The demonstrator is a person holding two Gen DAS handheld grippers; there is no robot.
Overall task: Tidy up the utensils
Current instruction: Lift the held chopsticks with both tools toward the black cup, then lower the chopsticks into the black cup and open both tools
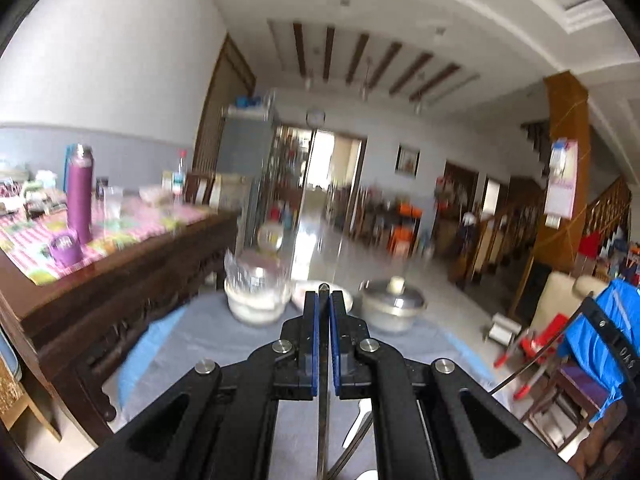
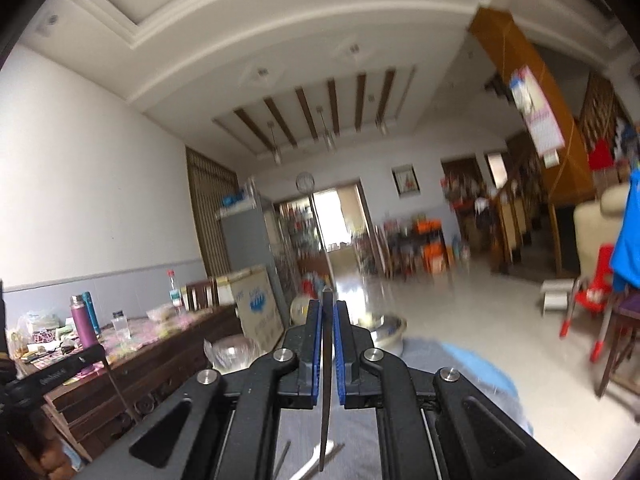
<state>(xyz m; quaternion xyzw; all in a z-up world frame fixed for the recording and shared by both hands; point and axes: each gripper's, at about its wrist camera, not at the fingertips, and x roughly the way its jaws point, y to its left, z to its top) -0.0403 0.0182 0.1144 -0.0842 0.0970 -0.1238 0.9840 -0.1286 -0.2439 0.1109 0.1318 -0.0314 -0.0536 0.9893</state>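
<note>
While both grippers pinch utensils, only left view shows lidded pot (image 1: 394,304).

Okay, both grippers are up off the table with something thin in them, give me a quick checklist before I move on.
1. Left gripper shut on its utensil: ok. The thin dark utensil runs between the blue pads, its tip showing past the fingers.
2. Right gripper shut on its utensil: ok. A thin dark utensil sits clamped the same way.
3. What kind of utensil each is: cannot tell, only narrow edges show.
4. Drop-off spot in view: cannot tell. Ahead on the grey cloth are a lidded pot and a stack of bowls, no obvious holder.
5. More utensils left below: ok, some lie on the cloth.
6. Picture sharpness: not ok, both views are blurred.
</note>
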